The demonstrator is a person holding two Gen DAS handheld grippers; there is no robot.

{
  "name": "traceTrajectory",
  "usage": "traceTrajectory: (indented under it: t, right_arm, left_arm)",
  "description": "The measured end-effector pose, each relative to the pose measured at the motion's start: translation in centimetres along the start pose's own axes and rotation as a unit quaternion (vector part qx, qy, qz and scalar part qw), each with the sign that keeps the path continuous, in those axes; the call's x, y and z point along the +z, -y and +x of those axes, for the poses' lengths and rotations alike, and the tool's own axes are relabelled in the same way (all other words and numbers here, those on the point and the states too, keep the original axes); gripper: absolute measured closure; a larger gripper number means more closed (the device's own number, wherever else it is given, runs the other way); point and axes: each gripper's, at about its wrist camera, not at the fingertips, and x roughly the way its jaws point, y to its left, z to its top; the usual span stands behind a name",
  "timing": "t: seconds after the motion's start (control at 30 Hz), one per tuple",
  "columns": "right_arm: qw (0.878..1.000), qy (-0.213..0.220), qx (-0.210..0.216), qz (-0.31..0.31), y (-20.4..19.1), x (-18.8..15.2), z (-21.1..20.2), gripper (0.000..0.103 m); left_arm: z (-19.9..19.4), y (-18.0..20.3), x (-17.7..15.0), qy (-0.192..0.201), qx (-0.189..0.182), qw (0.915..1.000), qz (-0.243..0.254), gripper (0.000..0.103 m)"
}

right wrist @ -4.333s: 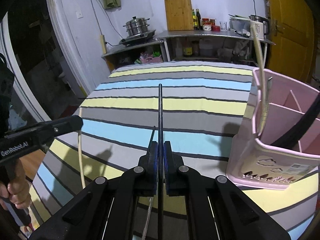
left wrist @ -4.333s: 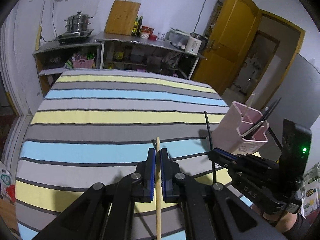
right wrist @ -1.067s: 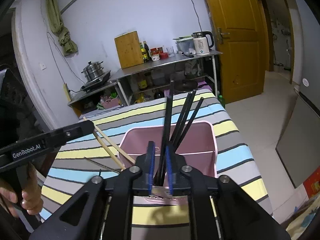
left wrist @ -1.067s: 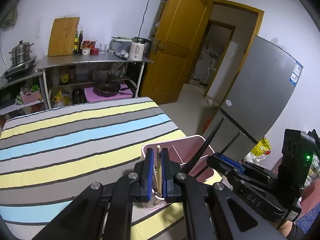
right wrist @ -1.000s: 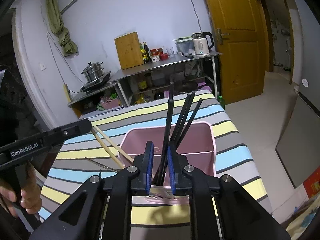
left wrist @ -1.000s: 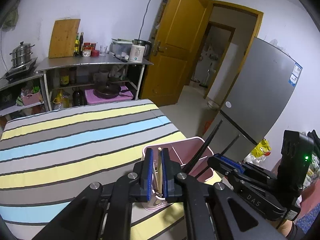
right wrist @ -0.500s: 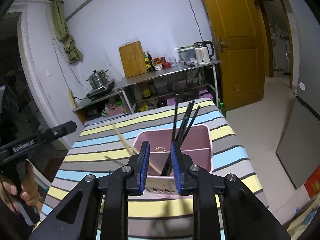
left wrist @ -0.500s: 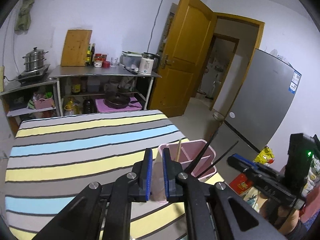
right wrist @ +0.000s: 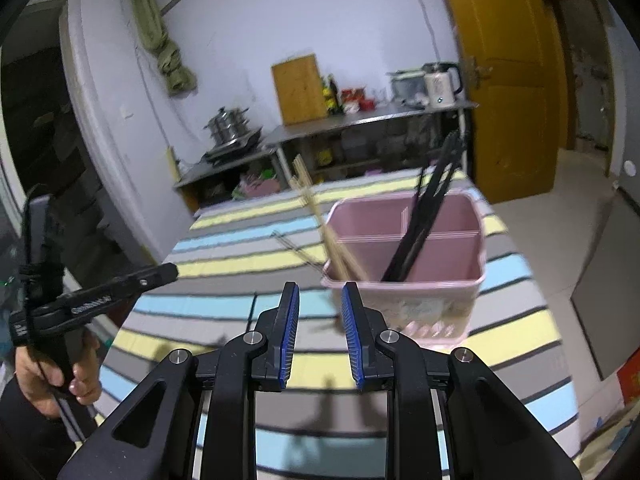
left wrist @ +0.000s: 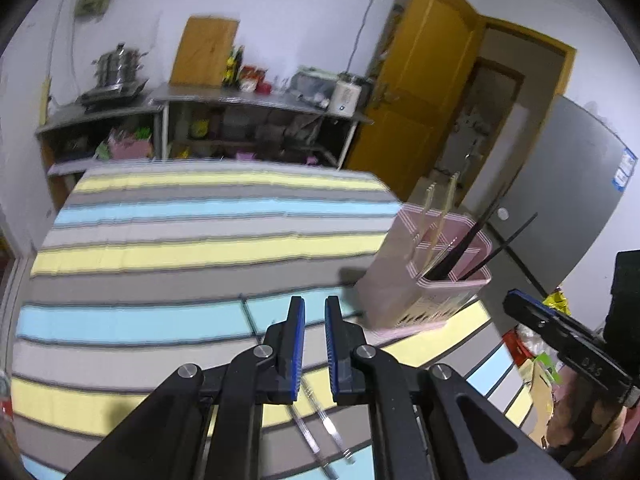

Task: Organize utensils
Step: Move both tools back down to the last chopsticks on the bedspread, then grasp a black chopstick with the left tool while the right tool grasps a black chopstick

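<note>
Left hand-held gripper (left wrist: pixel 315 320) narrowly spread, empty; right hand-held gripper (right wrist: pixel 319 312) spread, empty; pink holder (right wrist: pixel 436 304) holds chopsticks (right wrist: pixel 424 216).

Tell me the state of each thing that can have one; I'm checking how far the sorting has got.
Pink caddy: upright on the striped cloth.
Black chopsticks: standing in the caddy, leaning.
Wooden chopsticks: in the caddy, leaning out left.
Metal chopsticks: lying on the cloth, not yet sorted.
Left gripper: slightly open, empty.
Right gripper: open, empty.
Yellow door: open.
</note>
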Motion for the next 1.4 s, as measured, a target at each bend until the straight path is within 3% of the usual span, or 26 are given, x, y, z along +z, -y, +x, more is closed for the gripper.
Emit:
traceTrajectory:
  t: [0.33,0.87,1.13,1.4]
  right_arm:
    - [0.998,-0.058,0.023,-0.032,-2.3,-3.1,4.0,0.08]
    - [0.994,-0.101,0.025,-0.033,-2.2,-4.9,7.4,0.08]
    - [0.992,-0.115,0.027,-0.036,-2.8,-5.4,8.8,0.08]
    - [0.989,-0.136,0.039,-0.045,-4.0,-5.9,11.2,0.08]
  left_arm:
    - [5.0,-3.4,-4.2,-0.065,0.027,0.9966,-0.042,0.094]
    - [13.1,-3.9,-4.1,-0.109,0.066,0.9912,-0.037,0.09]
    - [12.9,-3.0,-4.7,-0.097,0.094,0.9905,0.026,0.092]
    - [11.1,-5.7,-5.3,-0.096,0.107,0.9892,0.03,0.094]
